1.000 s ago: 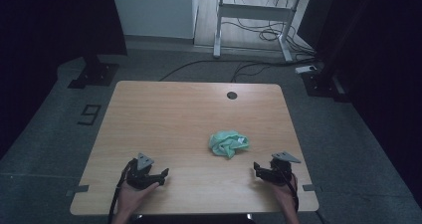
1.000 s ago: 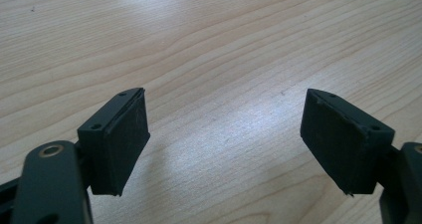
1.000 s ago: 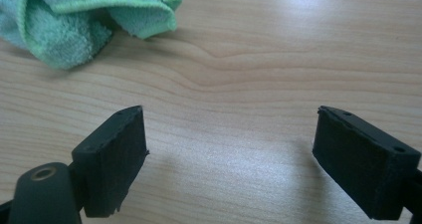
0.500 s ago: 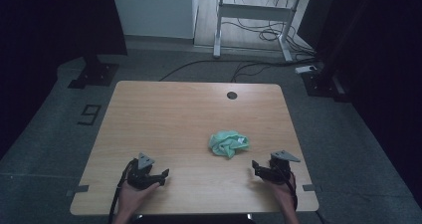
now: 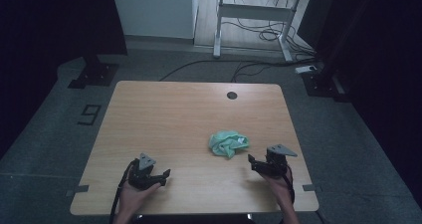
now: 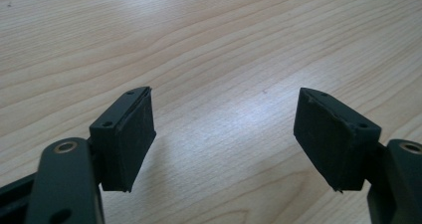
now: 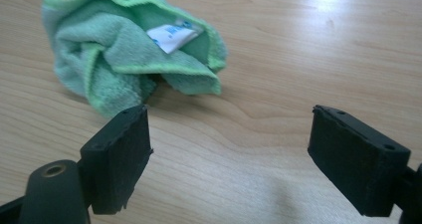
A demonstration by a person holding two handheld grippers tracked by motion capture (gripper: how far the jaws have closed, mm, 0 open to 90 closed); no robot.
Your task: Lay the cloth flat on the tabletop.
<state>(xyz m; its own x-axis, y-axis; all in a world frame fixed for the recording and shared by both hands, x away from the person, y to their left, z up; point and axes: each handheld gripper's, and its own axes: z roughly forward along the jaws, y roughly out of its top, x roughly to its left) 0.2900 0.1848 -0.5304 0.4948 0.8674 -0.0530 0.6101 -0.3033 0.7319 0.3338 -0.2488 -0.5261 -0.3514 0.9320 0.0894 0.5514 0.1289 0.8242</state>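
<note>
Left claw: near edge of the worktop, held low over bare wood; jaws spread wide, nothing between them.
Right claw: near edge on the right side; jaws equally wide, empty, aimed towards the cloth.
Green cloth: crumpled in a loose heap on the worktop, right of centre, just beyond the right claw and not touching it; well apart from the left claw.
White label: sewn tag showing among the upper folds.
Handling, judged: light, soft, limp; will sag and unfold when lifted; napped surface unlikely to slip.
Hold point, judged: the raised fold or hemmed edge nearest the right claw; pinch through several layers.
Cable hole: far side of worktop, unobstructed.
</note>
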